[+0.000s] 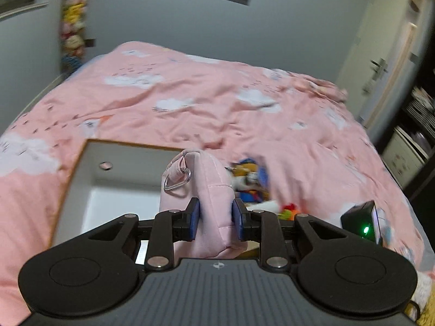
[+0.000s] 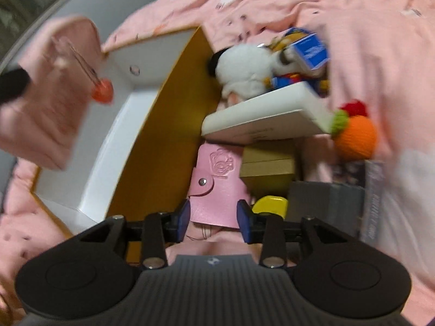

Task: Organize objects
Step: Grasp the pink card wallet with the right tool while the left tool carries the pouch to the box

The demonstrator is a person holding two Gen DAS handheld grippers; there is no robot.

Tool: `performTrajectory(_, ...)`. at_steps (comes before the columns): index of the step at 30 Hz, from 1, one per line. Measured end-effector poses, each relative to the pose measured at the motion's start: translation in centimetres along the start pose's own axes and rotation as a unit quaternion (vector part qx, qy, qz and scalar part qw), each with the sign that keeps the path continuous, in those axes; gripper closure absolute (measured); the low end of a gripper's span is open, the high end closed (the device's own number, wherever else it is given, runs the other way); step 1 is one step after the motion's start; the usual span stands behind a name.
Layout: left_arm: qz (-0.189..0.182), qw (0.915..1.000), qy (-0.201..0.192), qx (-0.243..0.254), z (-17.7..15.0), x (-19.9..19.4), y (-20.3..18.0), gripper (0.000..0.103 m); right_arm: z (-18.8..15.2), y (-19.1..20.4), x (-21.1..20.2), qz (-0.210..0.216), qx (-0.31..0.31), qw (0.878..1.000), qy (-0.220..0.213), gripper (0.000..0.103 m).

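Note:
My left gripper [image 1: 216, 221] is shut on a soft pink pouch [image 1: 209, 190] with a clear clip ring, held up over the open white box [image 1: 81, 163] with yellow outer walls. The same pouch [image 2: 51, 114] shows blurred at the left of the right wrist view, above the box [image 2: 163, 135]. My right gripper [image 2: 214, 217] points down at a pile beside the box. Its blue pads flank a pink snap wallet [image 2: 217, 187] lying there, and I see no squeeze on it.
The pile on the pink duvet [image 1: 217, 103] holds a white plush [image 2: 244, 68], a blue carton [image 2: 310, 49], a flat white box [image 2: 266, 116], a brown box [image 2: 267, 163], a yellow piece [image 2: 269, 205], a grey box [image 2: 323, 203] and a knitted orange fruit [image 2: 353, 135].

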State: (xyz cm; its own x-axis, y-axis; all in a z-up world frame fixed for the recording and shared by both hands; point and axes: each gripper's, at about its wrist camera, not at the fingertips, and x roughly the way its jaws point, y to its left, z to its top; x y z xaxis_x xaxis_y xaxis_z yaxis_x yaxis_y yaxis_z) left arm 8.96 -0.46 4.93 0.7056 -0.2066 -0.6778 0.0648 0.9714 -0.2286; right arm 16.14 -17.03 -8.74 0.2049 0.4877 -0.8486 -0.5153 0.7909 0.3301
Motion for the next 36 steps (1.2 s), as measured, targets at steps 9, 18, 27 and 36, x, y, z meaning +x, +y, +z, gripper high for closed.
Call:
performTrajectory(9, 0.024, 0.9969, 0.049, -0.057, -2.2, 2.9, 5.7, 0.074, 0.8, 2.4, 5.9, -0.035, -0.095, 0.994, 0.046, 0.049)
performTrajectory(18, 0.019, 0.9929, 0.085, -0.082, -4.0, 4.5, 8.5, 0.074, 1.1, 1.6, 8.8, -0.056, -0.104, 0.99, 0.073, 0.037)
performTrajectory(27, 0.018, 0.9906, 0.1, -0.091, -4.5, 5.4, 8.9, 0.074, 0.7, 2.3, 9.9, -0.063, -0.153, 0.983, 0.081, 0.023)
performTrajectory(36, 0.025, 0.9902, 0.102, -0.093, -4.5, 5.1, 9.2, 0.074, 0.6, 2.3, 9.9, -0.097, -0.154, 0.981, 0.07, 0.027)
